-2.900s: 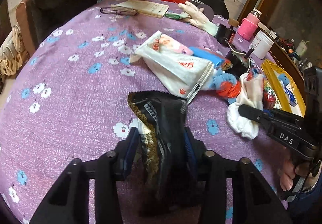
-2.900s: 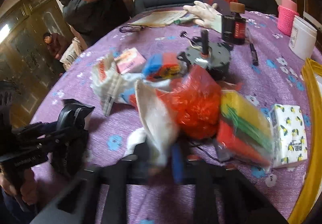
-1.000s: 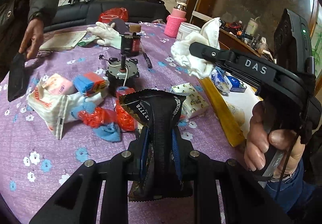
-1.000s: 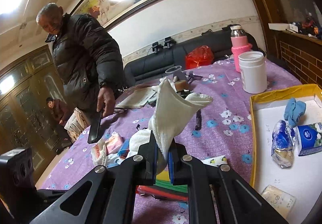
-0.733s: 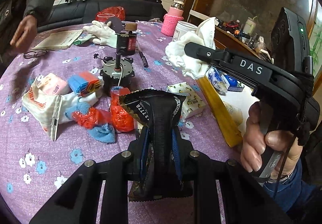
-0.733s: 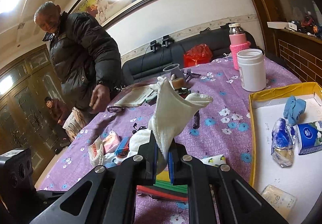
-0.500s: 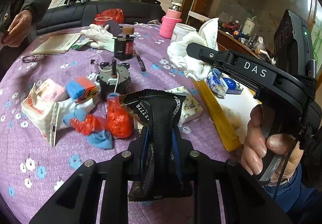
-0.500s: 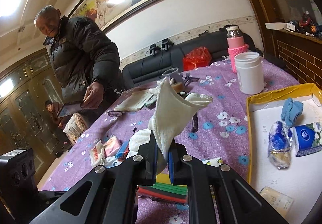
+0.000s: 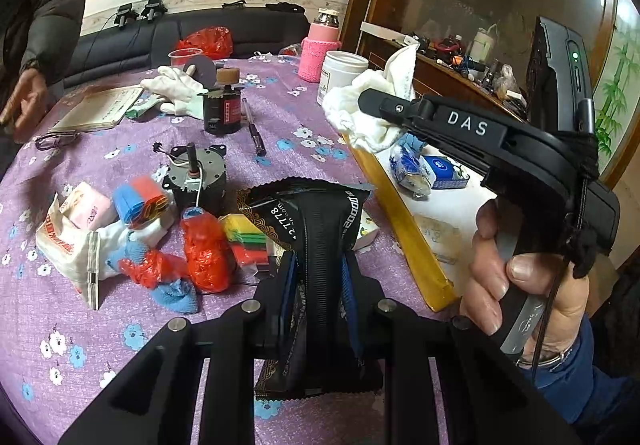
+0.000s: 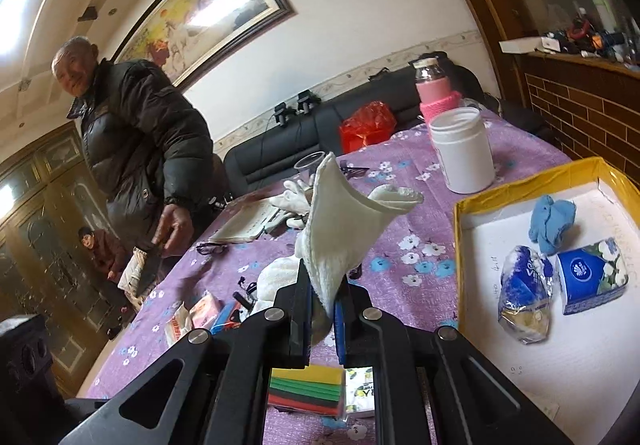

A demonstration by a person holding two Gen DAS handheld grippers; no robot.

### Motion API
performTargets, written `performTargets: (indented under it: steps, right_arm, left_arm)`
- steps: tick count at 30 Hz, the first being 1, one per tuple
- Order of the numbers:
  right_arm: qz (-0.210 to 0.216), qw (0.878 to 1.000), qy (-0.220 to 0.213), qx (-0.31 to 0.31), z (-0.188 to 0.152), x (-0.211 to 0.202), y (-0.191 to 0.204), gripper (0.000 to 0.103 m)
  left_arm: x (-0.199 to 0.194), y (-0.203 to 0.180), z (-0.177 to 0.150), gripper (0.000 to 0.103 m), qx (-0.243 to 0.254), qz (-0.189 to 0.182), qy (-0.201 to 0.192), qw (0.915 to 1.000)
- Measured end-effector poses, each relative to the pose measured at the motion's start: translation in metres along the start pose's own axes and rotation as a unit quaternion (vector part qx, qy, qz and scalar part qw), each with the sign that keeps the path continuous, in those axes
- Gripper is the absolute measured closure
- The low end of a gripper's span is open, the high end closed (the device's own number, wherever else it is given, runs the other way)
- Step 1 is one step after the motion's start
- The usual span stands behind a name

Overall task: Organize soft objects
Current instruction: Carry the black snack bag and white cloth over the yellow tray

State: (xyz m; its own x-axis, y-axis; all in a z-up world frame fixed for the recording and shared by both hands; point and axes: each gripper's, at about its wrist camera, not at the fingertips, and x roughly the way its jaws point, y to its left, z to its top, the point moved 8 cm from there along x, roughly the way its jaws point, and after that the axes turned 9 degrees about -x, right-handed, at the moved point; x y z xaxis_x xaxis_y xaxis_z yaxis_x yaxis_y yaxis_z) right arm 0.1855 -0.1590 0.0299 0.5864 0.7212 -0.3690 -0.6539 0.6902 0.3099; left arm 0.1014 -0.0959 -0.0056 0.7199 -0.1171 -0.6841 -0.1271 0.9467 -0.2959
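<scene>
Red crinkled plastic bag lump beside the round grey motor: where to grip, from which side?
Judging from the left wrist view, take the red crinkled plastic bag lump across its narrow width near the upper end, coming from above. It lies as an elongated mound, so its long sides give the fingers opposing faces. The round grey motor crowds its top and the stack of coloured sponges its right, so side approaches look blocked.

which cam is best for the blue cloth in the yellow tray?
Right wrist: the blue cloth lies unobstructed in the yellow tray. In the left wrist view, the white cloth and right gripper mostly hide it.
</scene>
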Motion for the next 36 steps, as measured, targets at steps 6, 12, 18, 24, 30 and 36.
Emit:
performTargets:
  steps: [6, 12, 18, 24, 30, 36]
  right_arm:
    - [-0.024, 0.999, -0.015, 0.021, 0.007, -0.010, -0.023, 0.093]
    - [-0.055, 0.996, -0.030, 0.070, 0.010, -0.038, -0.066, 0.094]
    - [-0.115, 0.989, -0.044, 0.079, 0.008, -0.085, -0.111, 0.093]
    - [-0.170, 0.982, -0.031, 0.080, 0.012, -0.119, -0.166, 0.093]
    - [-0.191, 0.978, -0.012, 0.083, 0.016, -0.127, -0.202, 0.093]
    - [-0.194, 0.976, 0.005, 0.104, 0.013, -0.118, -0.227, 0.093]
  left_arm:
    - [0.006, -0.017, 0.008, 0.082, 0.008, -0.017, 0.002, 0.9998]
    - [0.021, -0.055, 0.020, 0.082, 0.024, -0.051, 0.016, 0.9983]
    - [0.051, -0.121, 0.025, 0.082, 0.061, -0.101, 0.039, 0.9923]
    - [0.095, -0.176, 0.015, 0.082, 0.093, -0.125, 0.078, 0.9847]
    - [0.133, -0.193, 0.000, 0.082, 0.114, -0.116, 0.103, 0.9813]
    - [0.147, -0.194, -0.011, 0.082, 0.120, -0.118, 0.118, 0.9786]
